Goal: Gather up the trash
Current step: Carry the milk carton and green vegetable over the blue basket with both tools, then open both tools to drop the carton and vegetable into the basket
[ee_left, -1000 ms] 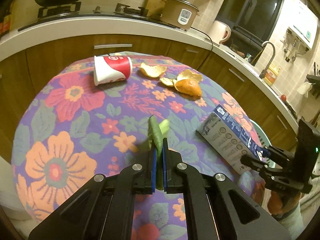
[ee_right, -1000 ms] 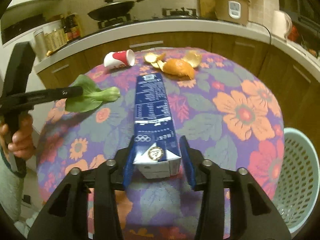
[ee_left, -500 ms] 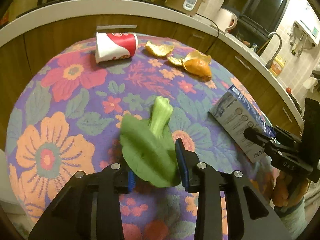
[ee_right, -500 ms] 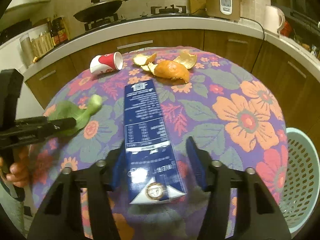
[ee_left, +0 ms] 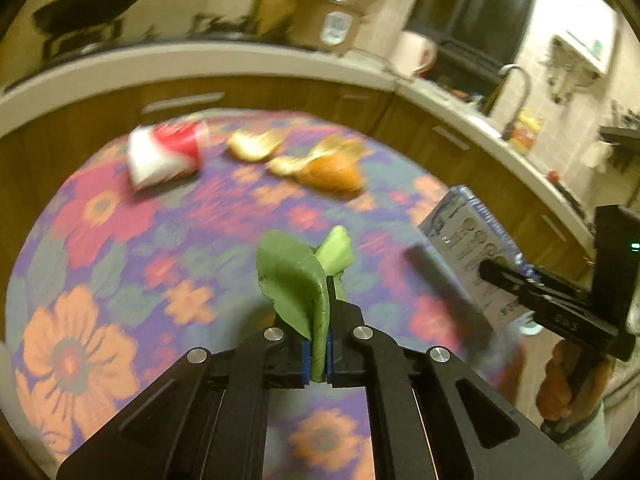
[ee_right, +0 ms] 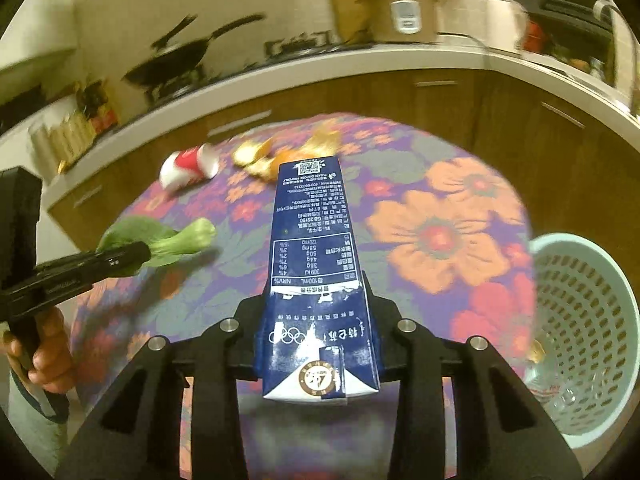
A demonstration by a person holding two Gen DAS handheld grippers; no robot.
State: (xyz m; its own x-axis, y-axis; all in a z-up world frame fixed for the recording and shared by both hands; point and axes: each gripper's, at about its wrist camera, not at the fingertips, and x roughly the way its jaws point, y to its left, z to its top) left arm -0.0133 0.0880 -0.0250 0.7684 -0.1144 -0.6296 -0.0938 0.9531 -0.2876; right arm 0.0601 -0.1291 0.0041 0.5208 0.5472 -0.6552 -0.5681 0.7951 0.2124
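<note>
Above the desk [ee_right: 460,184]: left tool [ee_left: 318,354] clamped on green leaf [ee_left: 296,280], right tool [ee_right: 320,354] clamped on blue carton [ee_right: 312,240]; far-edge cup [ee_left: 166,154] and peels [ee_left: 320,164] blurred.

carton [ee_right: 314,248] reads "100ml", "nrv%", "309kj".

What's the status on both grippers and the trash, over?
Left gripper shut on green leaf. Right gripper shut on blue carton. Basket at right, path open. Cup, orange peels remain.
</note>
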